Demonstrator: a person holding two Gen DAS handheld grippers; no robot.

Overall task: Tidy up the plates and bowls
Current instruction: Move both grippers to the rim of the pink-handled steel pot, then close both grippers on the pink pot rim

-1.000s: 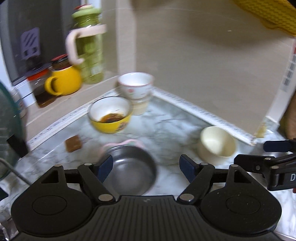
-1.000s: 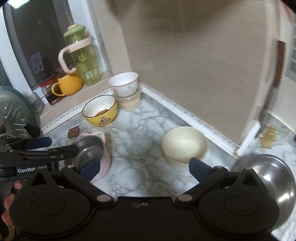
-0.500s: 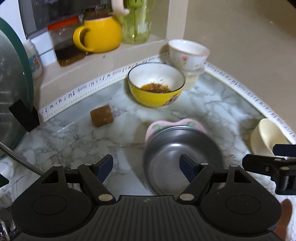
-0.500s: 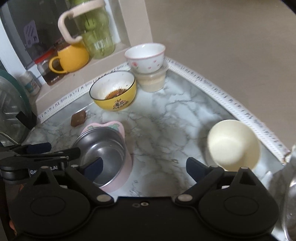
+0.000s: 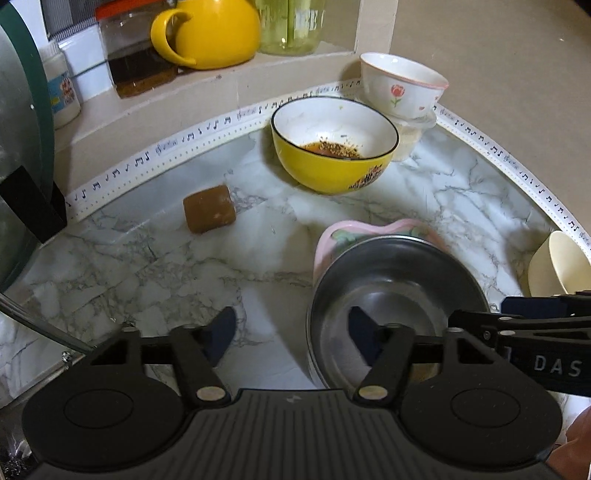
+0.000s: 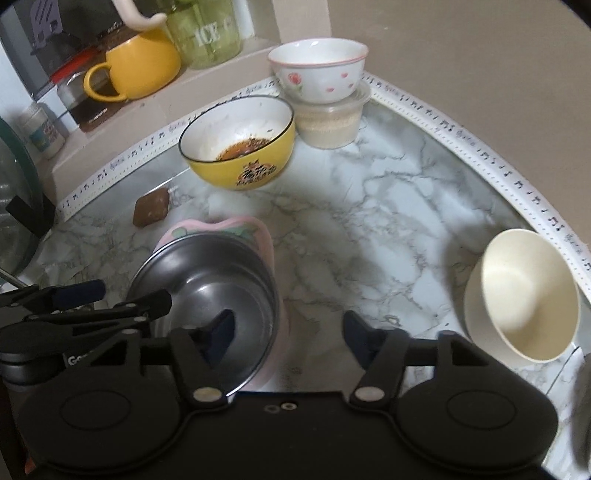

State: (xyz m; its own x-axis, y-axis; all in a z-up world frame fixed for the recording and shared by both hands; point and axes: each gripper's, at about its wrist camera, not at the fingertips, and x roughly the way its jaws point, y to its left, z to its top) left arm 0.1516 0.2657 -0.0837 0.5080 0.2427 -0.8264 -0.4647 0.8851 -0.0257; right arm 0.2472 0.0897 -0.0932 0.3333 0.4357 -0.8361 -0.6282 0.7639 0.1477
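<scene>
A steel bowl (image 5: 395, 291) (image 6: 207, 284) sits nested in a pink dish (image 5: 369, 229) (image 6: 229, 229) on the marble counter. My left gripper (image 5: 291, 332) straddles the bowl's left rim, one fingertip inside and one outside. Its jaws are closing and the pads stand clear of the rim. My right gripper (image 6: 290, 326) straddles the opposite rim of bowl and dish the same way. It is closing too, without touching. A yellow bowl (image 5: 334, 147) (image 6: 240, 144) with sauce residue stands behind. A cream bowl (image 6: 521, 295) (image 5: 557, 262) is at the right.
A white rose-patterned bowl (image 6: 317, 70) rests on a plastic tub (image 6: 330, 122) in the corner. A brown block (image 5: 209, 208) lies on the counter (image 6: 388, 206). On the ledge stand a yellow mug (image 5: 210, 29), a jar (image 5: 136, 55) and a green bottle. A glass lid (image 5: 18, 147) leans at left.
Both grippers came down and closer to the steel bowl, ending astride its two rims. Both pairs of jaws have narrowed, the right one most.
</scene>
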